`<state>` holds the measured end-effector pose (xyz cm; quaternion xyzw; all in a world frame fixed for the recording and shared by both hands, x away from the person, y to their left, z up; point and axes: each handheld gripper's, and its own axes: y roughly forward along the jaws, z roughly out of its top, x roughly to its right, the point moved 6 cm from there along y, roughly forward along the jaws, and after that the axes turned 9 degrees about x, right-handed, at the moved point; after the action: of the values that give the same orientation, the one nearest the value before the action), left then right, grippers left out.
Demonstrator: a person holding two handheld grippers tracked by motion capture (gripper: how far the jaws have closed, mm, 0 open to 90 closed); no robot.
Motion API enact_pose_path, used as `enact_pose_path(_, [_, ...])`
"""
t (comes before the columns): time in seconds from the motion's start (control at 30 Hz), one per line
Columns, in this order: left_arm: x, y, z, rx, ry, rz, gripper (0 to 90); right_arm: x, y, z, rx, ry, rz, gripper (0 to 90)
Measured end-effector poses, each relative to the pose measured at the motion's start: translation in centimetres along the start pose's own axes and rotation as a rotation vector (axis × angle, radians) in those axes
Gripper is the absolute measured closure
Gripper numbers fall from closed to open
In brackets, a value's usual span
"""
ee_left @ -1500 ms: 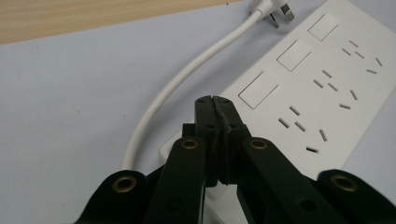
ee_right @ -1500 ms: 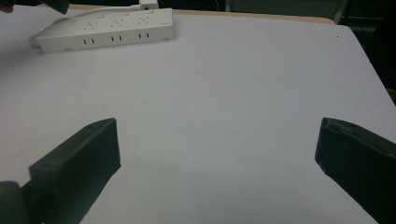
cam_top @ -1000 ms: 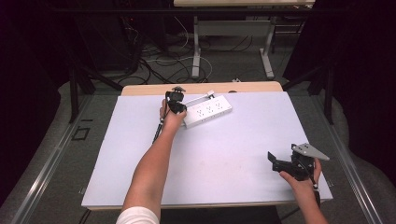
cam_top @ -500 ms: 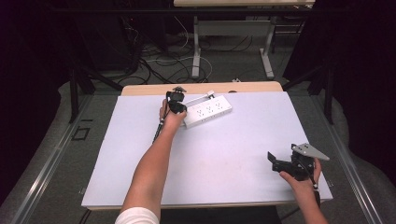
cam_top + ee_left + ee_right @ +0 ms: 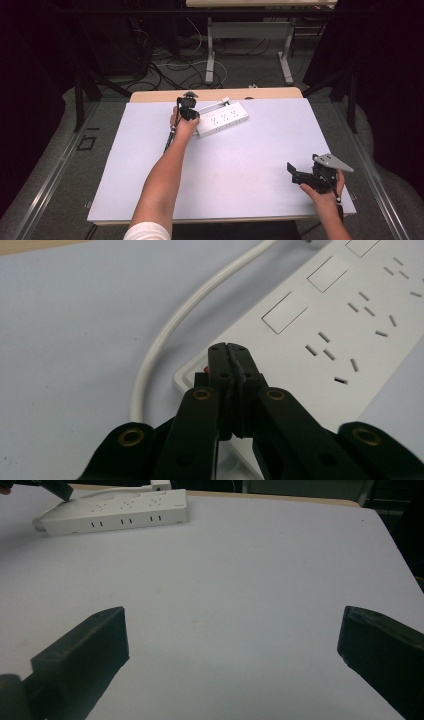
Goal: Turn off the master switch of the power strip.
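White plastic marks the one object on the table (image 5: 150,200): a power strip (image 5: 222,119) lying at the far edge, a little left of centre, its long axis running left to right and slightly skewed, with its cord (image 5: 170,325) curving off the left end. The left gripper (image 5: 188,106) sits right at that left end — in the left gripper view its jaws are pressed together, tips touching the strip's top face where a sliver of red, probably the switch, peeks out beside them. Whether they are pushing it or merely resting there I cannot tell. The right gripper (image 5: 230,645) hovers well apart, near the table's near right corner, jaws spread wide with nothing between them, facing the strip across bare surface. So the left hand is plainly the nearer one, and any work on the strip seems to fall to it. Room is tight only behind the strip, where the far edge runs close — everywhere else lies open.
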<state>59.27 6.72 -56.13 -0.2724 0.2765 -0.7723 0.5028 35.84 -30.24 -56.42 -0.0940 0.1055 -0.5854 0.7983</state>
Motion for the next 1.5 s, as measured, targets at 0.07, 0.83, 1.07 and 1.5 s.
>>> enact_pose_path(0.07, [0.1,-0.4,0.5,0.024,0.002,-0.002,90.0,0.2,0.1,0.0,0.007,-0.009,0.002,0.0])
enact_pose_path(0.83, [0.2,-2.2,1.6,0.05,0.021,-0.012,82.9,-0.3,0.4,-0.2,0.003,-0.014,0.008,0.0])
enact_pose_path(1.07, [0.2,-2.6,1.7,0.066,0.031,-0.012,74.7,-0.3,0.4,-0.3,-0.007,-0.013,0.009,0.0])
enact_pose_path(1.5, [-0.2,-3.1,2.1,0.117,0.025,-0.016,50.4,-0.3,0.6,-0.2,0.011,-0.016,0.009,0.0])
